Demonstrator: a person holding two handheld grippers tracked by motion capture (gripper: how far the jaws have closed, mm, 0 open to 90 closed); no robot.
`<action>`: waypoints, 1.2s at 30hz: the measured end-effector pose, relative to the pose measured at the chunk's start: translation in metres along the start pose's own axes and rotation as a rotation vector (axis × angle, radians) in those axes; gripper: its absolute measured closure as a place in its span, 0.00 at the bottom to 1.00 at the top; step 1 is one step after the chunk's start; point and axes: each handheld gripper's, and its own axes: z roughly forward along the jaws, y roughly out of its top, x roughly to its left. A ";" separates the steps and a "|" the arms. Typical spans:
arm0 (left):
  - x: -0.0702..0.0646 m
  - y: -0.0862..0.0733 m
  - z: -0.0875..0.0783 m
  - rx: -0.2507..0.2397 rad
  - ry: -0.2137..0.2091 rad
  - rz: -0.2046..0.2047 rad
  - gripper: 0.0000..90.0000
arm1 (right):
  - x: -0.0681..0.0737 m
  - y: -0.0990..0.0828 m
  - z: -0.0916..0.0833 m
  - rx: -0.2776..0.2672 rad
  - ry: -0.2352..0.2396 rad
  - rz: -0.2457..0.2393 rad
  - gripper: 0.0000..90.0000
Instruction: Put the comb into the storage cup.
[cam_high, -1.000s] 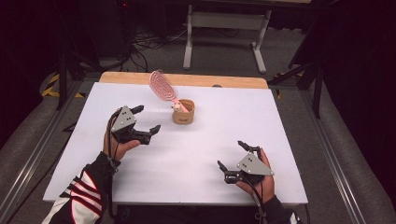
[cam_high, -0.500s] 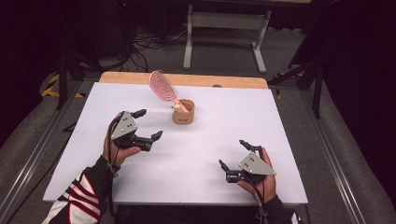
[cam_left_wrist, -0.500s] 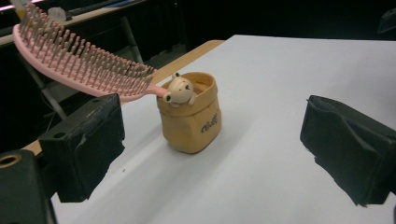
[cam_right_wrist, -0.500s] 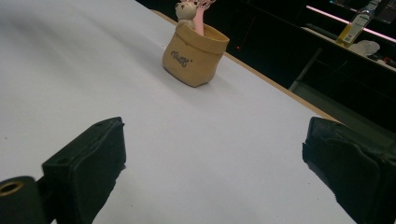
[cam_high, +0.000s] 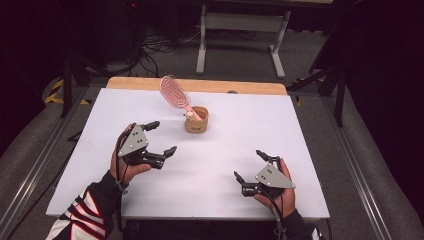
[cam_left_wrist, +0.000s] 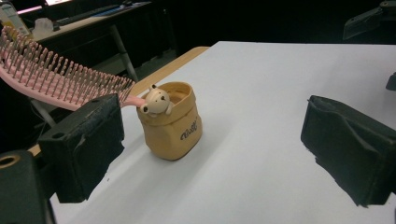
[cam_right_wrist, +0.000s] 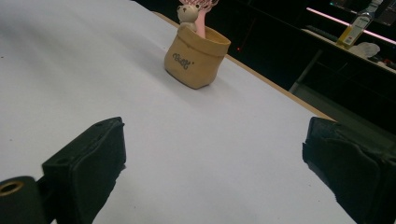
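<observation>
**Both grippers released, holder far on surface**

We see the tan holder (cam_high: 196, 120) upright on the white surface (cam_high: 300, 125), the pink brush (cam_high: 175, 92) leaning in it. Our left gripper (cam_high: 161, 138) is near it, the right gripper (cam_high: 250, 166) well apart; both are released, nothing between.

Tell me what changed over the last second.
The left gripper drew back from the tan cup toward the person, jaws open and empty. The right gripper barely shifted, also open. The cup and pink hairbrush standing in it stayed put.
</observation>
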 end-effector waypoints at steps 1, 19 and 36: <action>-0.001 0.000 0.000 0.002 -0.003 0.000 0.08 | 0.000 0.000 0.000 -0.003 0.000 -0.002 0.07; -0.016 -0.001 -0.008 0.013 -0.030 0.053 0.08 | 0.000 0.003 -0.004 -0.018 0.003 -0.002 0.07; -0.026 -0.006 -0.014 0.039 -0.053 0.080 0.08 | 0.002 0.005 -0.004 -0.018 0.007 -0.013 0.07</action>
